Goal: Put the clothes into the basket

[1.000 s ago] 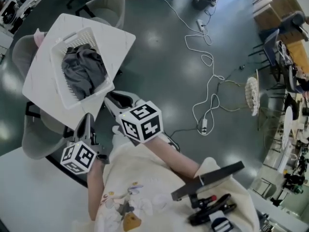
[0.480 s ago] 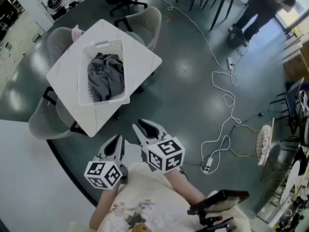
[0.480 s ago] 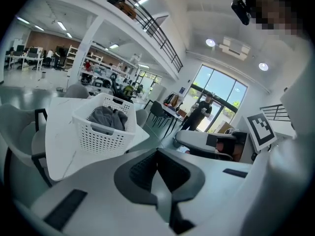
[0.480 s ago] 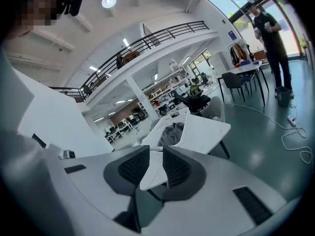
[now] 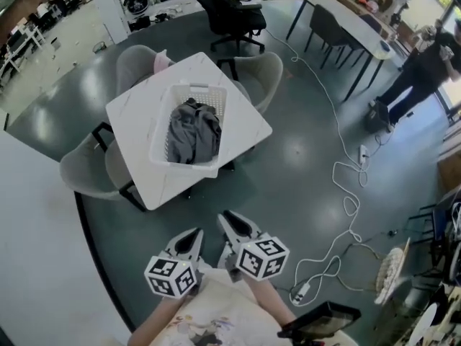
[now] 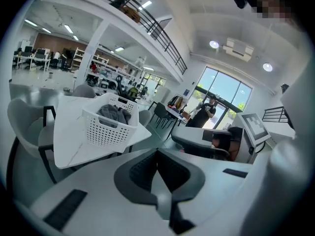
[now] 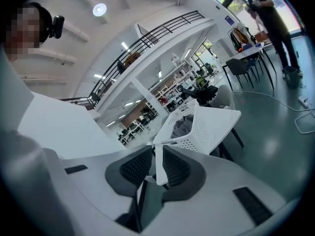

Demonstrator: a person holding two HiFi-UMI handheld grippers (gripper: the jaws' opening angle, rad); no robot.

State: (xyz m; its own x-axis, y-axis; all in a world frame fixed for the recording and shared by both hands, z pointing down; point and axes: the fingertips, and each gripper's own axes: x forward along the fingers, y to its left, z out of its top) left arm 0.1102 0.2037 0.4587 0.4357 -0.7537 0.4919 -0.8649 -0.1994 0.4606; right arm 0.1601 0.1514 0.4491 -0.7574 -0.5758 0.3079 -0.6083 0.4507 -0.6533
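Note:
A white slotted basket (image 5: pixel 161 141) stands on a white square table (image 5: pixel 137 117) with grey clothes (image 5: pixel 193 132) heaped inside it. Both grippers hang low in the head view, close to my body and well short of the table. My left gripper (image 5: pixel 196 233) is shut and empty. My right gripper (image 5: pixel 227 216) has just been closing; a narrow slit shows between its pads with nothing in it. The left gripper view has the basket (image 6: pixel 106 129) and clothes (image 6: pixel 113 113) ahead on the left, beyond the gripper (image 6: pixel 156 155). The right gripper view shows the basket (image 7: pixel 198 130) ahead of its gripper (image 7: pixel 158 154).
Grey chairs (image 5: pixel 83 175) (image 5: pixel 263 69) ring the table, one holding a pink item (image 5: pixel 160 58). A white cable (image 5: pixel 347 204) snakes over the dark floor at the right. A person (image 5: pixel 421 60) stands at the far right beside a long table (image 5: pixel 353 13). A white surface (image 5: pixel 36 265) fills the lower left.
Both grippers have drawn back from the table's edge toward my body. The table and basket now lie farther off and higher in the head view.

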